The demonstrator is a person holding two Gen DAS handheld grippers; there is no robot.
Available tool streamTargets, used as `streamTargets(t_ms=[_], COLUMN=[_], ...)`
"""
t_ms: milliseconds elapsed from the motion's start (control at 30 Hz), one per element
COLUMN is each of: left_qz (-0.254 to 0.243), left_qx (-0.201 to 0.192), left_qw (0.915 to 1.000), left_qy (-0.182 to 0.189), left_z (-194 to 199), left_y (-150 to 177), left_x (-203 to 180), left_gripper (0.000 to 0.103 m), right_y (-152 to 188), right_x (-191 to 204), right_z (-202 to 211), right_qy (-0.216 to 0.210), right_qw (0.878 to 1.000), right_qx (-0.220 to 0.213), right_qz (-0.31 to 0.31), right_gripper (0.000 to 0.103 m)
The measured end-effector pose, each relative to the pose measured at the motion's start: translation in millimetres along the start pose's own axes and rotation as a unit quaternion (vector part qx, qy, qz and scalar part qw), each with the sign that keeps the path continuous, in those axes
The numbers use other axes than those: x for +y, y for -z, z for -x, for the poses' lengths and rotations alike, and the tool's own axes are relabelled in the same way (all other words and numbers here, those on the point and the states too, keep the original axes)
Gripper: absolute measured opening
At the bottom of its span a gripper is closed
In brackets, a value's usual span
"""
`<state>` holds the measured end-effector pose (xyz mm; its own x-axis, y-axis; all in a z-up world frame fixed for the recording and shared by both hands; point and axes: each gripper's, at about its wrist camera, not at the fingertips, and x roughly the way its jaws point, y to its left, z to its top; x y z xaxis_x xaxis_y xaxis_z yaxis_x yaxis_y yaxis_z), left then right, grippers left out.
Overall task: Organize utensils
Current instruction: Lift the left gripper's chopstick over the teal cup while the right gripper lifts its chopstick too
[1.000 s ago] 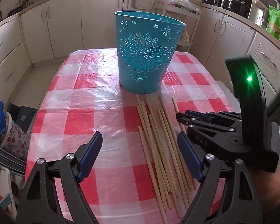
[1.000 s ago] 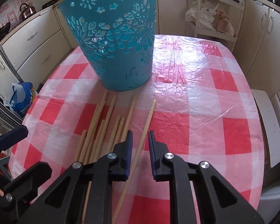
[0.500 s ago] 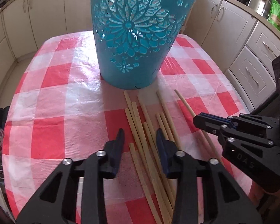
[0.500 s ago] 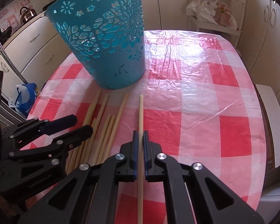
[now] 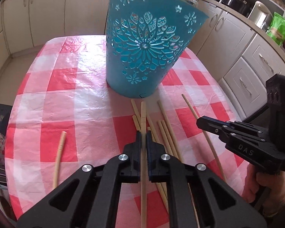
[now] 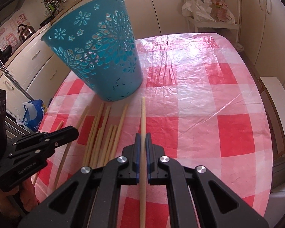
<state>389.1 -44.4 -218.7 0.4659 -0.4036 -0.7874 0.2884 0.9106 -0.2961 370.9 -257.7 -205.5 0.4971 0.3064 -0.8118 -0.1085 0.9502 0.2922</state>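
Both grippers clamping one chopstick each — table with red-and-white checked cloth, teal bin at the far end.

The left gripper [image 5: 143, 135] is pinching a wooden chopstick [image 5: 143, 117] between jaws drawn almost together, the stick pointing toward the teal basket [image 5: 146, 53]. The right gripper [image 6: 142, 135] is gripping another chopstick [image 6: 143, 114] the same way, jaws nearly closed on it, its tip aiming at the cloth just right of the basket's base. The loose chopsticks [image 6: 104, 133] are lying in a rough bundle on the tablecloth [image 6: 228, 114] just before the basket, between the two grippers — one stray stick [image 5: 59, 152] is resting apart on the left.
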Motion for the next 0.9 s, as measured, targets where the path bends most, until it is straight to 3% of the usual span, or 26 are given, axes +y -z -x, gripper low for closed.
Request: streamTargets(t_ms=[100, 200, 300, 400, 500, 633, 767, 900], left_qz=[0.023, 0.022, 0.01, -0.008, -0.021, -0.017, -0.005, -0.011], left_qx=[-0.042, -0.137, -0.249, -0.326, -0.384, -0.435, -0.436, -0.424], left_qw=[0.9979, 0.9875, 0.9643, 0.9413, 0.9201, 0.8995, 0.8997, 0.9054], left_qy=[0.044, 0.075, 0.09, 0.088, 0.075, 0.033, 0.002, -0.023], left_z=[37.7, 90.6, 137.8, 153.4, 151.8, 147.5, 121.8, 96.9], left_y=[-2.3, -18.7, -49.4, -82.3, -114.7, -145.3, -159.4, -149.2], left_x=[1.6, -5.6, -15.1, -24.3, -29.5, -31.6, -25.6, -19.6], left_gripper=[0.005, 0.005, 0.005, 0.005, 0.005, 0.005, 0.005, 0.005], right_y=[-0.8, -2.6, -5.2, -6.9, -8.6, -11.1, -12.9, -14.8], right_x=[-6.6, -10.6, -8.7, -6.2, -7.9, -11.1, -12.0, -13.4], right_z=[3.6, 10.7, 16.3, 21.2, 24.7, 32.5, 39.3, 43.4], right_qy=[-0.014, -0.025, -0.031, -0.033, -0.035, -0.031, -0.03, -0.037], right_qw=[1.0, 0.999, 0.998, 0.997, 0.996, 0.995, 0.994, 0.992], right_qx=[-0.004, -0.02, -0.037, -0.052, -0.063, -0.083, -0.099, -0.109], right_qz=[-0.019, -0.034, -0.042, -0.042, -0.047, -0.048, -0.047, -0.051], right_gripper=[0.006, 0.006, 0.006, 0.006, 0.006, 0.006, 0.006, 0.006])
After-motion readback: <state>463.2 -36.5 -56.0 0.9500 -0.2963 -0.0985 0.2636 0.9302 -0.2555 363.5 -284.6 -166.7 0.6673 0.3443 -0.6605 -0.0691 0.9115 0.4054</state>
